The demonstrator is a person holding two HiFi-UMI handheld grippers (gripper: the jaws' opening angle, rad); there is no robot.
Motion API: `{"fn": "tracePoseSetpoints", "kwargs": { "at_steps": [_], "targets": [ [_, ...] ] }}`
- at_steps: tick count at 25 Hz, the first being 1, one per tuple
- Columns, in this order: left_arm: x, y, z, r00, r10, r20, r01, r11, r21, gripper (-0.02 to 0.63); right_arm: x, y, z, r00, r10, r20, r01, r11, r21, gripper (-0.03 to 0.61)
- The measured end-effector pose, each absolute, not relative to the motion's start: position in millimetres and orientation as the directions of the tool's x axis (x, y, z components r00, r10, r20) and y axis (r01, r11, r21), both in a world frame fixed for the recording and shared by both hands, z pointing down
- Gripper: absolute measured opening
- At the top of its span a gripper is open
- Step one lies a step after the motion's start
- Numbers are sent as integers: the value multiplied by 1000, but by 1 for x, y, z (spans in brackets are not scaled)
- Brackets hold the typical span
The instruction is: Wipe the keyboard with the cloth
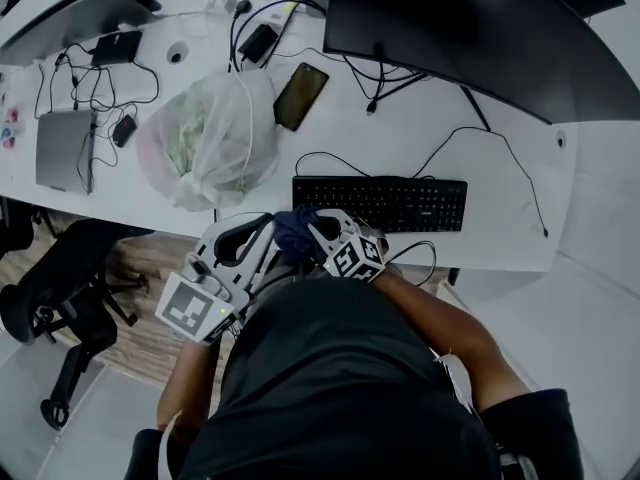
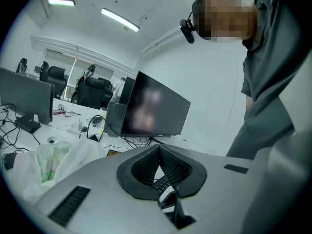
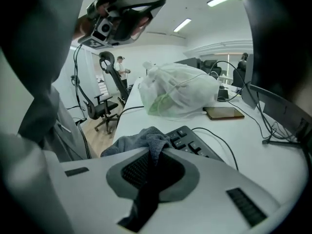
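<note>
The black keyboard (image 1: 380,203) lies near the front edge of the white desk (image 1: 500,168). A dark blue-grey cloth (image 1: 295,233) hangs just off the keyboard's left end, pinched in my right gripper (image 1: 312,230). In the right gripper view the cloth (image 3: 141,143) bunches out of the shut jaws (image 3: 153,152), over the keyboard's (image 3: 195,143) near keys. My left gripper (image 1: 262,230) hovers close beside the cloth on its left. Its jaws meet (image 2: 158,150) with nothing between them, and a few keys (image 2: 163,184) show below.
A white plastic bag (image 1: 215,138) sits left of the keyboard, with a phone (image 1: 300,96) behind it. A large dark monitor (image 1: 470,28) stands at the back, with cables across the desk. A grey laptop (image 1: 62,148) lies far left. An office chair (image 1: 60,288) stands on the floor.
</note>
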State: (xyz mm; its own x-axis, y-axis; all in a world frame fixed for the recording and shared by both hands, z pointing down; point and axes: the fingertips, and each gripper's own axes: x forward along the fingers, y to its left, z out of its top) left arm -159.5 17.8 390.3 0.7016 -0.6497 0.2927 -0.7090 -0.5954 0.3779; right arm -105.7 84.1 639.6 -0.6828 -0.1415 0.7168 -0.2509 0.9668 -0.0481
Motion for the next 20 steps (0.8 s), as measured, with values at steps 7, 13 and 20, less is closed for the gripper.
{"fn": "tracePoseSetpoints", "kwargs": {
  "at_steps": [7,13,20],
  "targets": [
    [-153,6,386,719,-639,274,-693,-623,363,6,-109,14,628,-674,-218,706,-347,937,-41,28],
    [-152,2,382,725,-632,274,-686,-625,373,6,-97,113,638,-712,103,694,-92,967,-237,28],
    [-151,7,386,731,-627,270,-680,-631,374,6,-94,52,630,-657,-73,750,-211,973,-90,28]
  ]
}}
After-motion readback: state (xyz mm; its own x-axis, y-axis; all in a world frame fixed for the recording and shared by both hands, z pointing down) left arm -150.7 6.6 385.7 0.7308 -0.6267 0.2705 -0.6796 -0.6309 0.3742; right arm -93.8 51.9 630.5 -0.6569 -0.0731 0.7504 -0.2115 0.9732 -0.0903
